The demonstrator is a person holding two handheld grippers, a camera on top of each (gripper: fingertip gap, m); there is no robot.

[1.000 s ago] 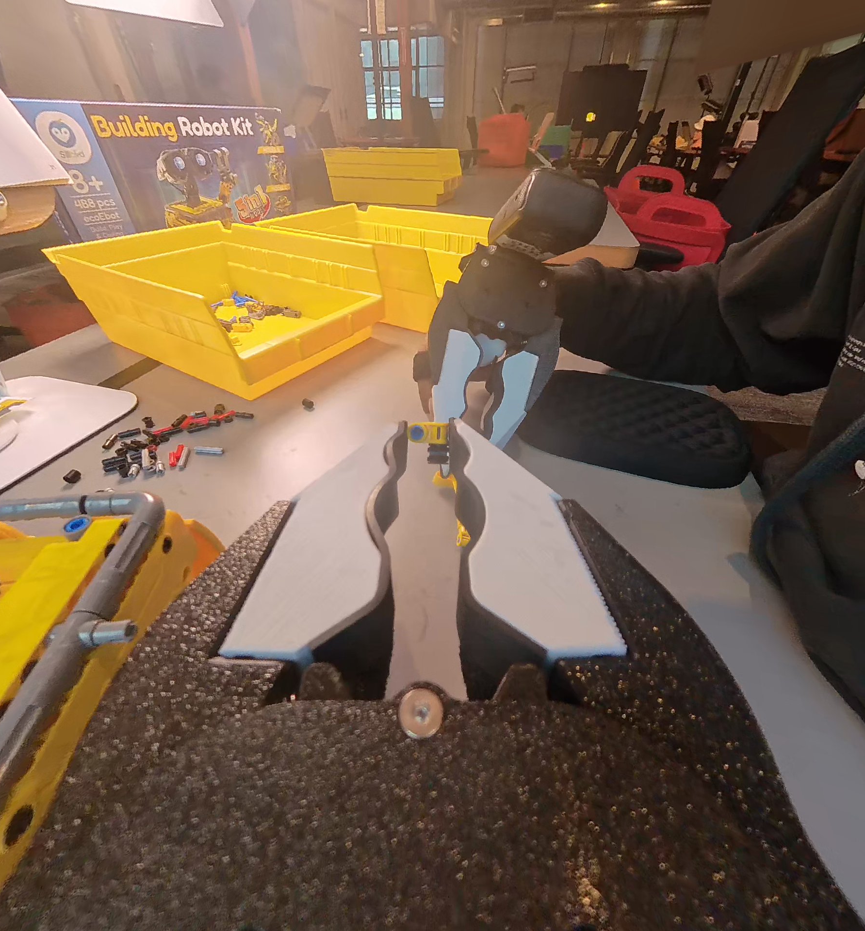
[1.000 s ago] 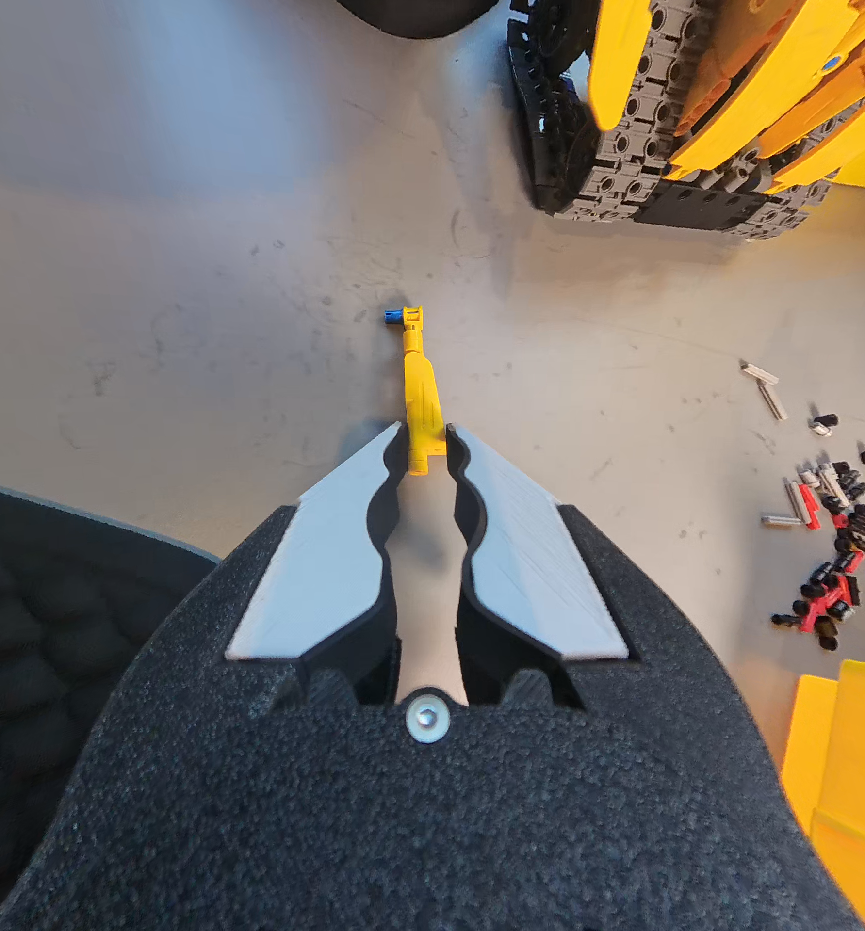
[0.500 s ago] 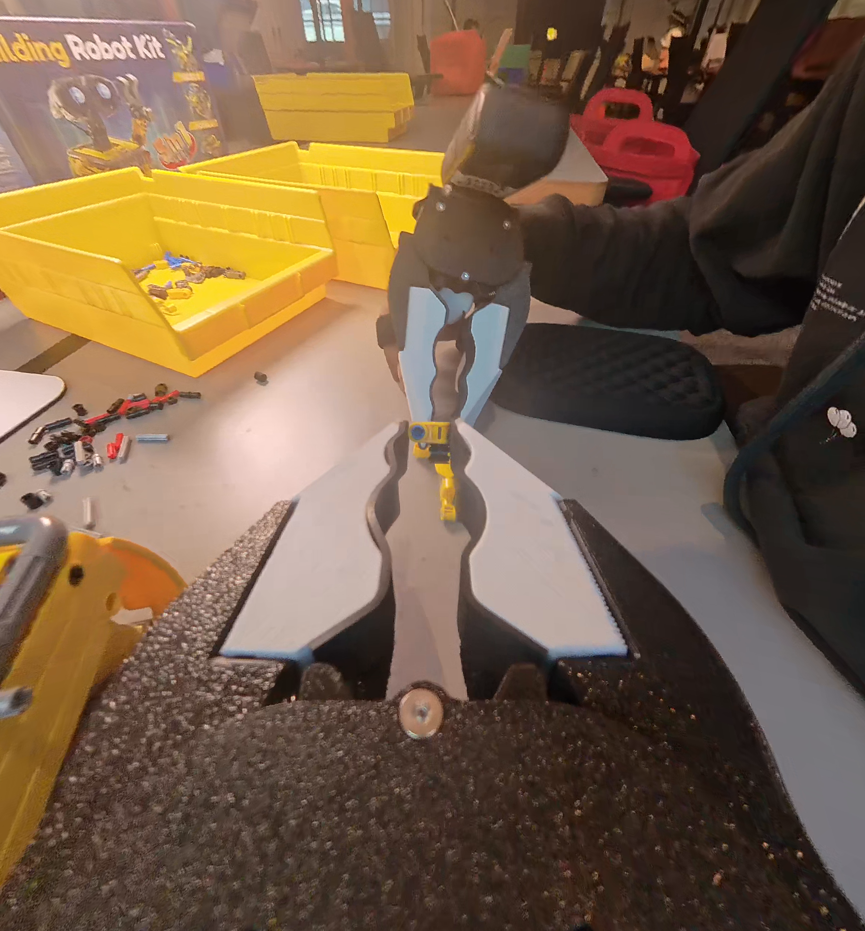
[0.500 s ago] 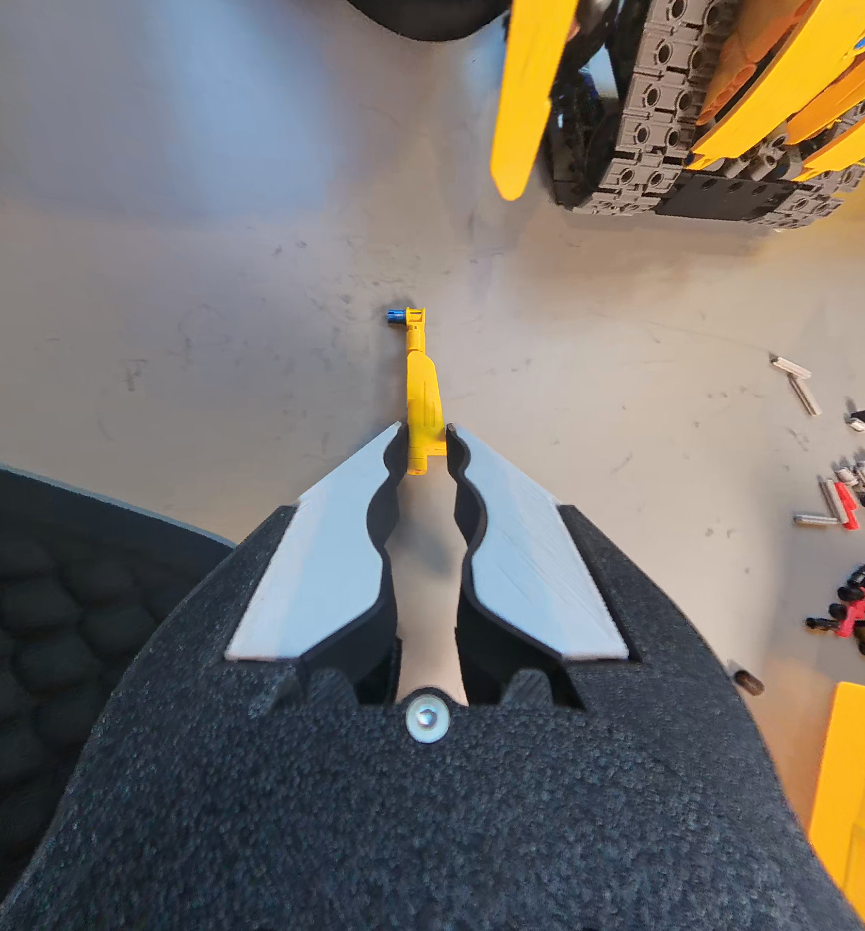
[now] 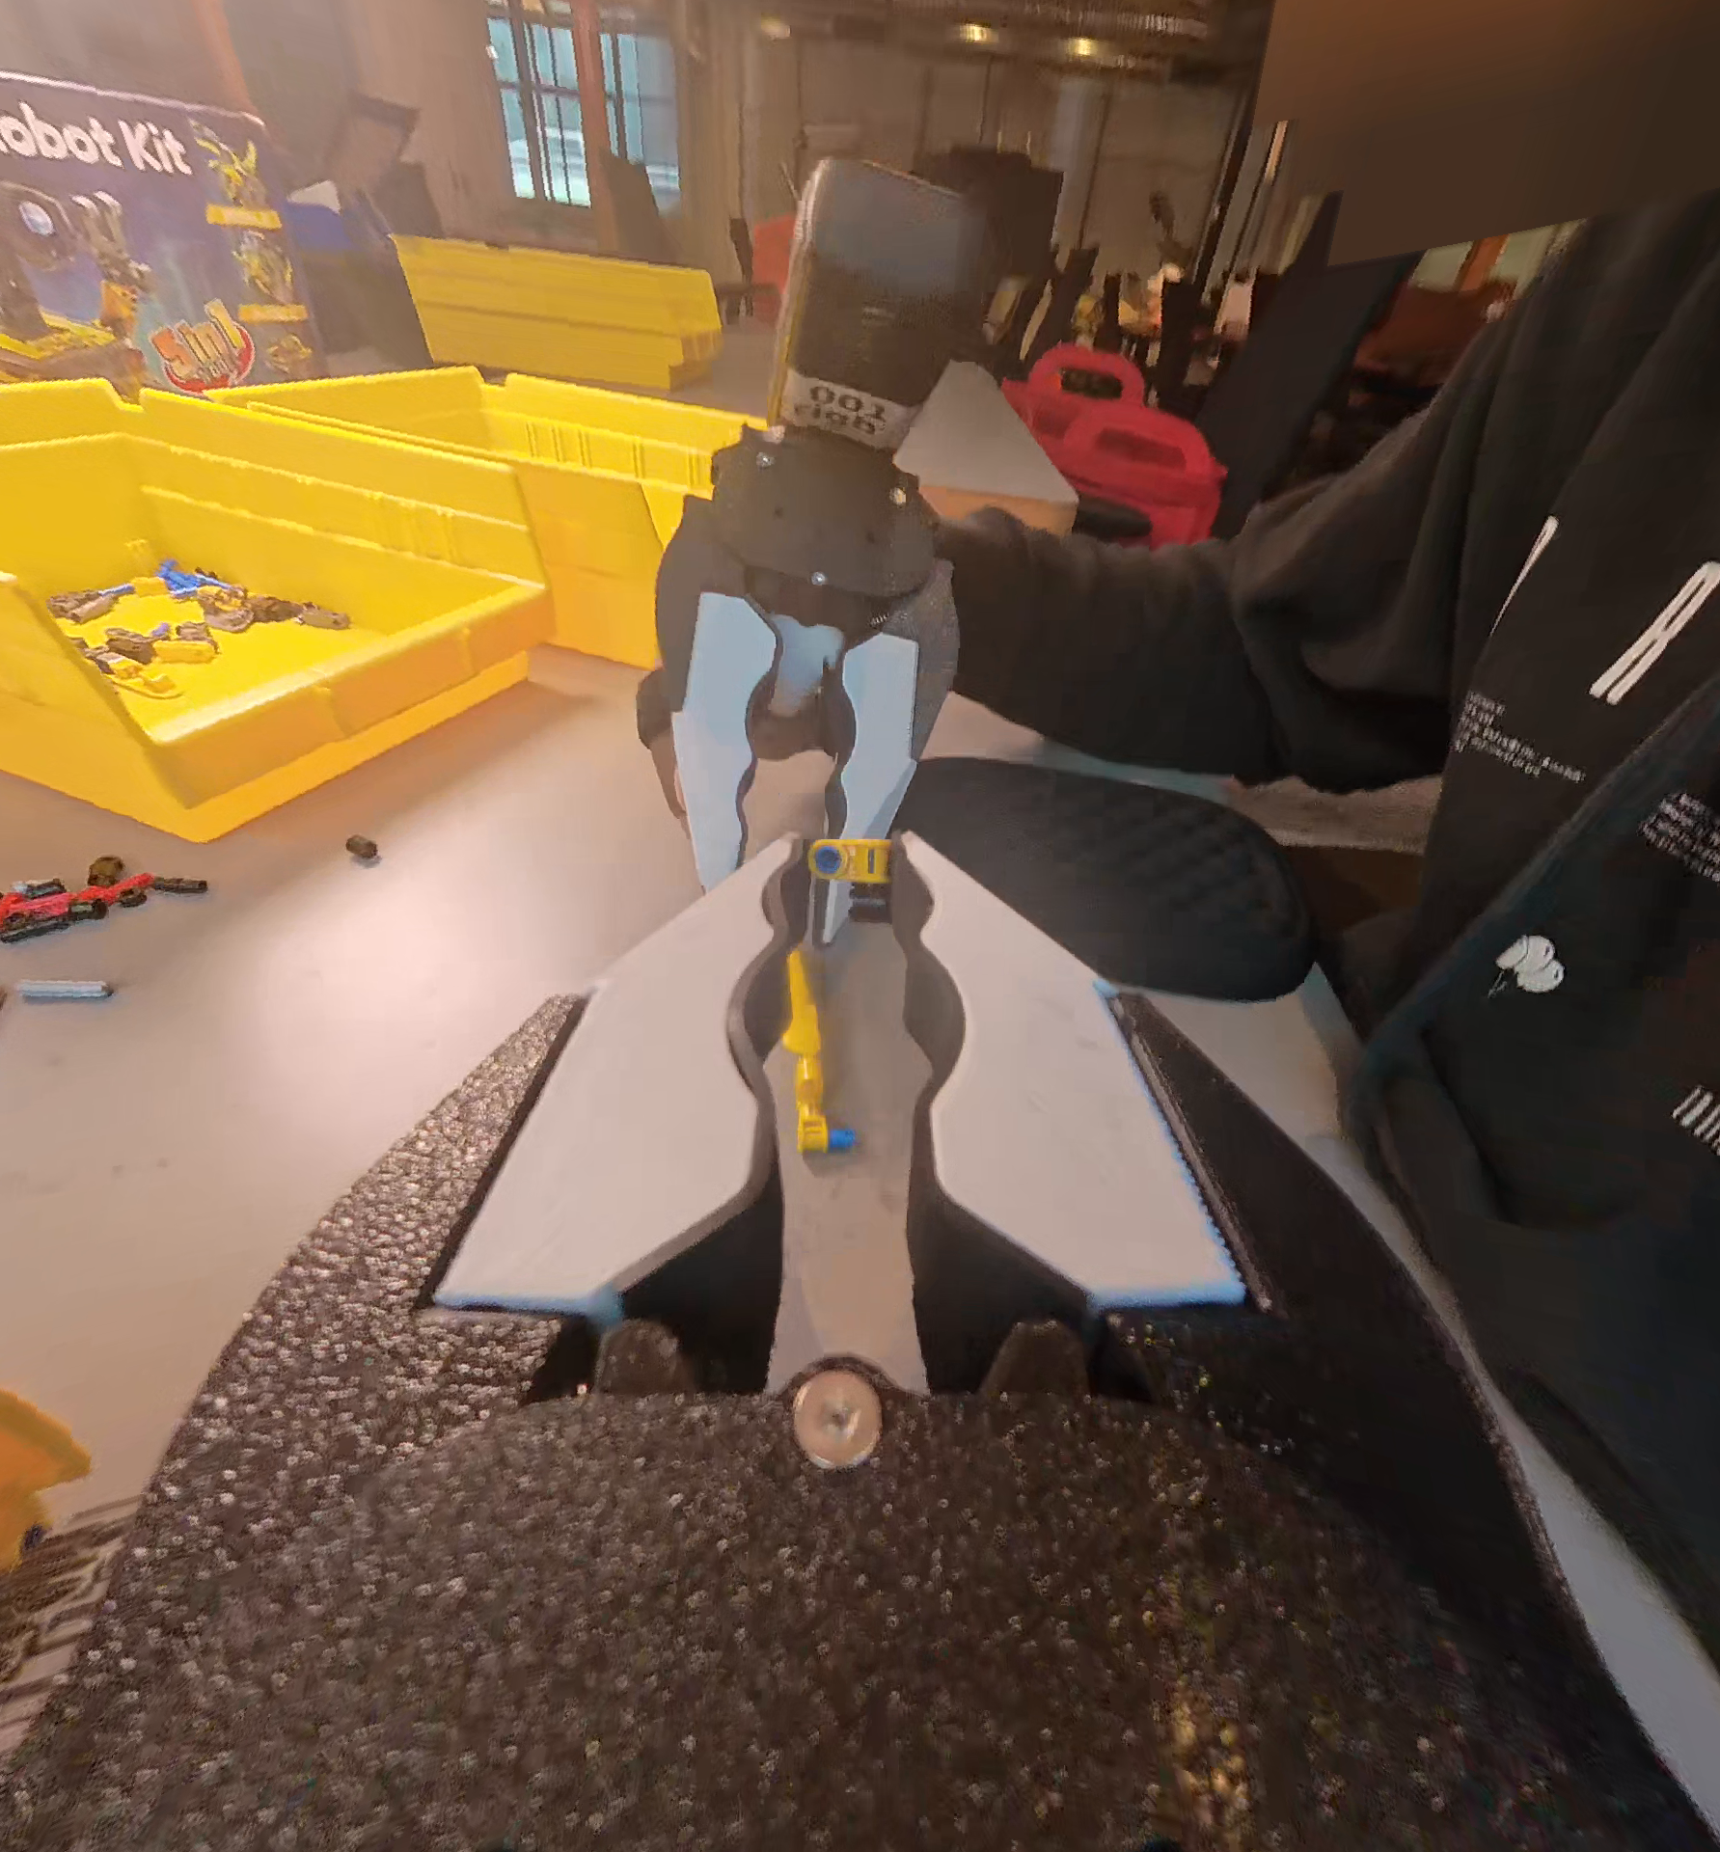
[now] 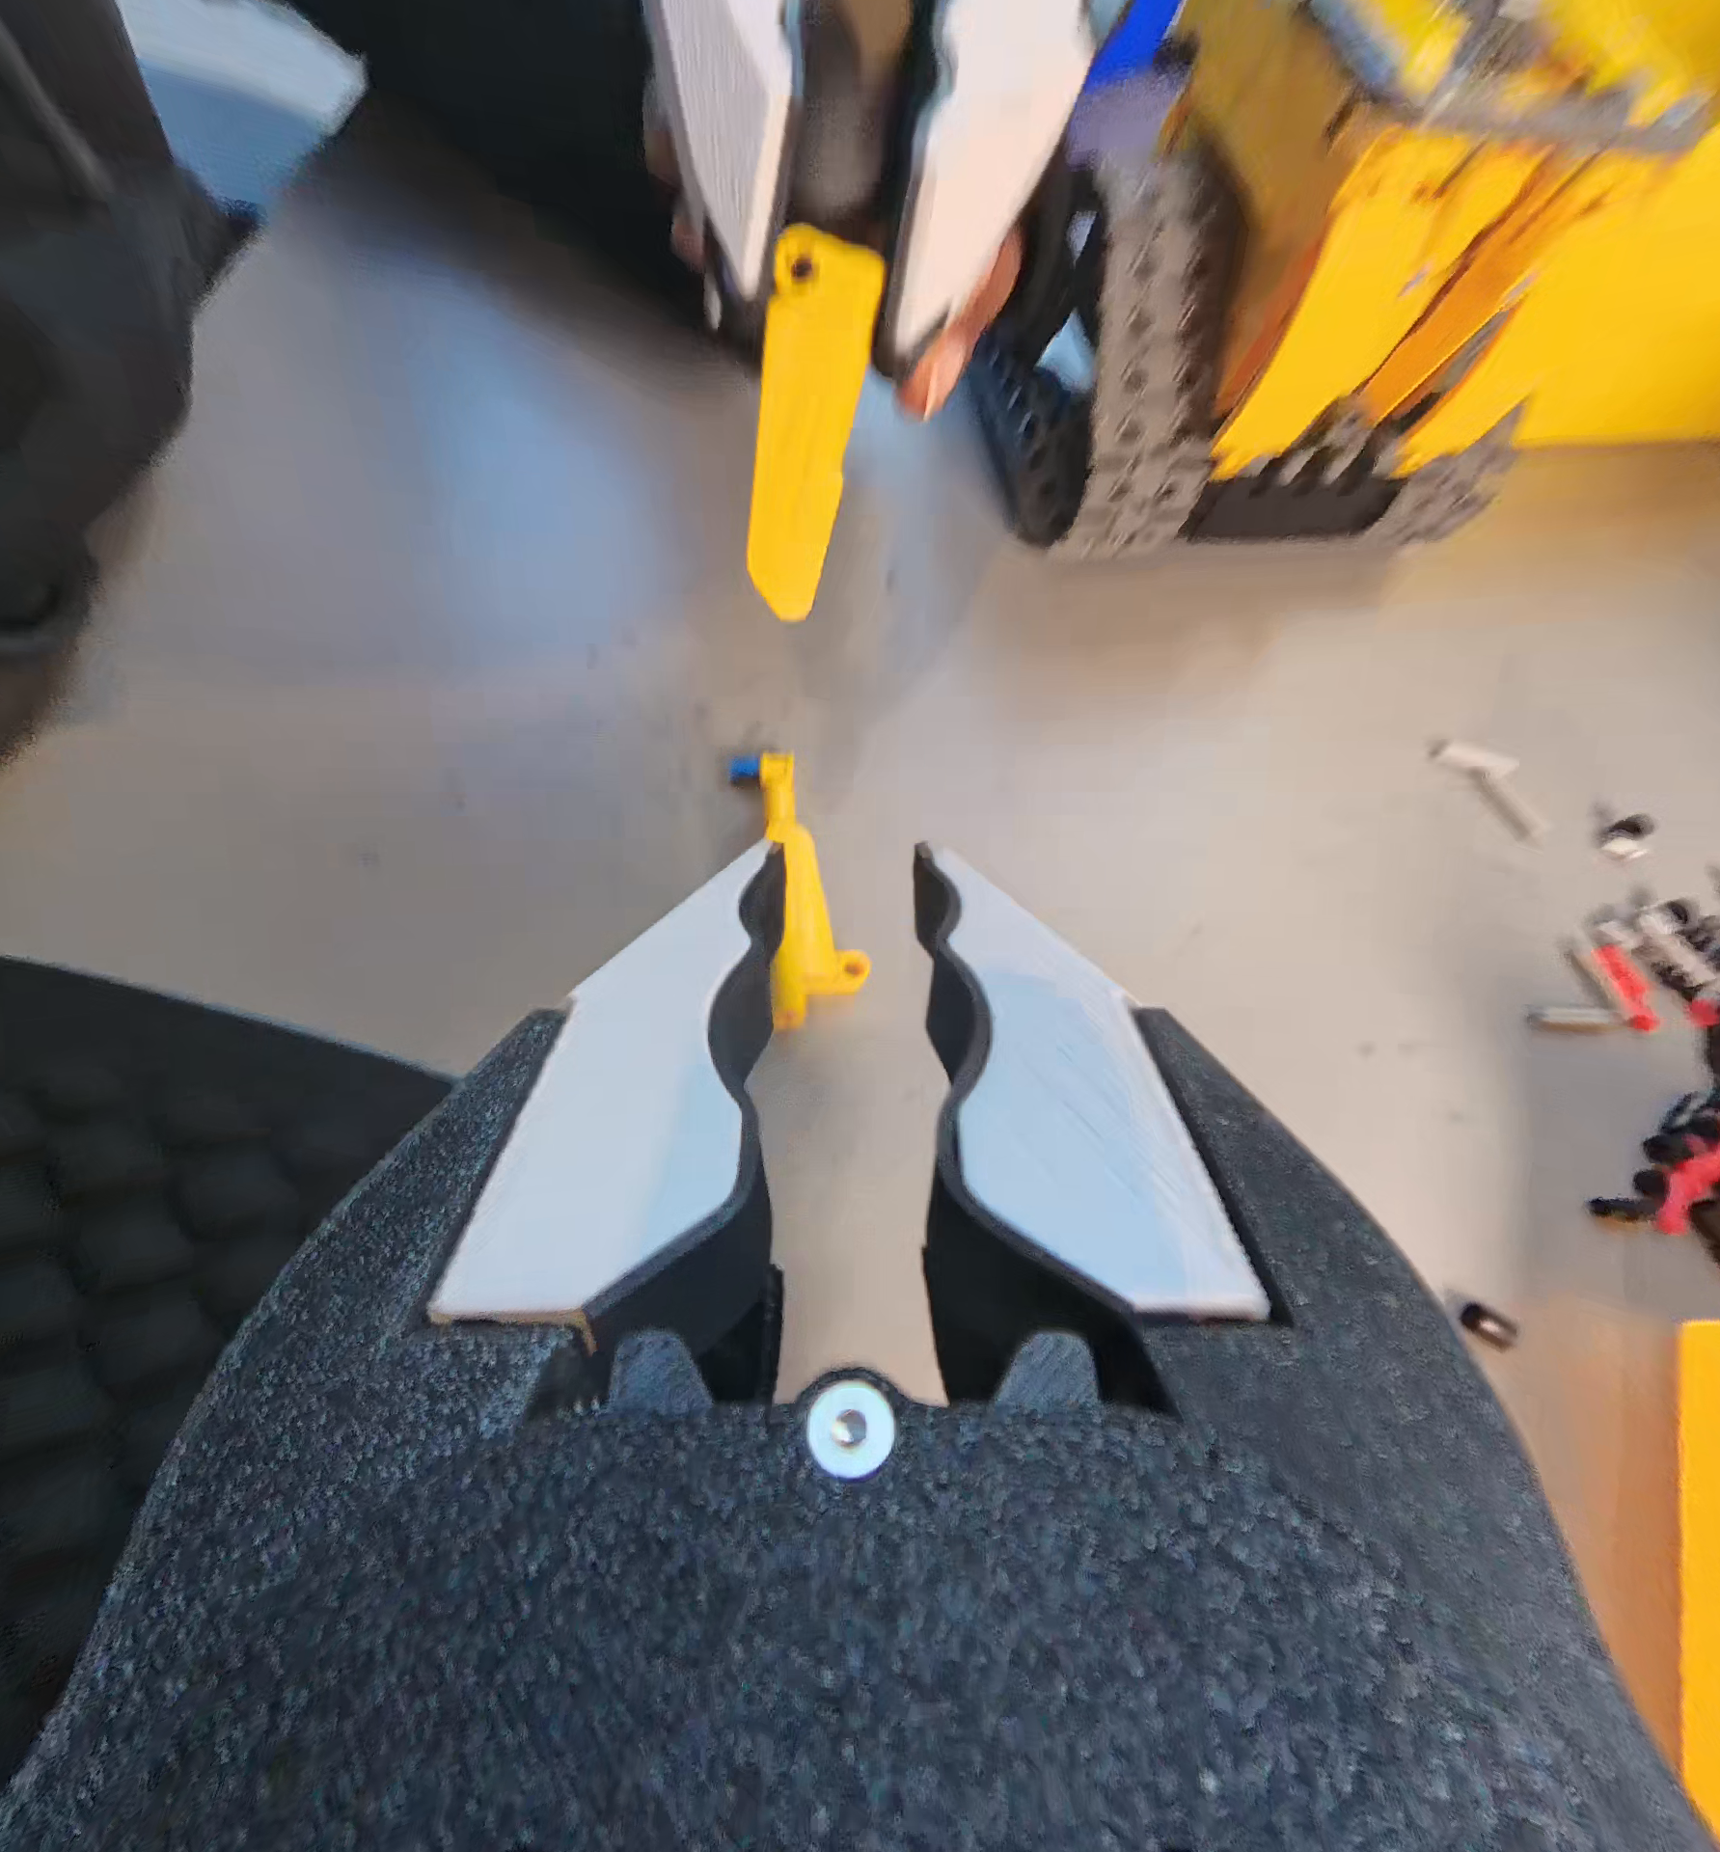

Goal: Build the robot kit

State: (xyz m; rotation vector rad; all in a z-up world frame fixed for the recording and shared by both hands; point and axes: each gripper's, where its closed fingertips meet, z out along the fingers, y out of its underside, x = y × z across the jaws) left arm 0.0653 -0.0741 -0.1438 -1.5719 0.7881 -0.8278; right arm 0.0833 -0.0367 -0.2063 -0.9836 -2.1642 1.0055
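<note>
Gripping a small yellow connector piece (image 5: 850, 860) at its fingertips, the left gripper (image 5: 843, 864) points forward in the left wrist view, jaws clamped on it. A slim yellow part with a blue pin (image 5: 807, 1064) lies on the grey table (image 5: 334, 1002) between its fingers. At twelve o'clock the right gripper (image 5: 775, 882) points down, jaws apart. A yellow bin (image 5: 234, 742) sits at ten o'clock, loose red and black pins (image 5: 44, 902) at nine.

In the right wrist view, the right gripper (image 6: 840, 852) hangs spread over the slim part (image 6: 800, 907), which touches its left finger. At twelve o'clock, blurred, the left gripper (image 6: 840, 261) holds a yellow blade-shaped piece (image 6: 807, 421). A tracked yellow model (image 6: 1286, 331) stands at one o'clock.
</note>
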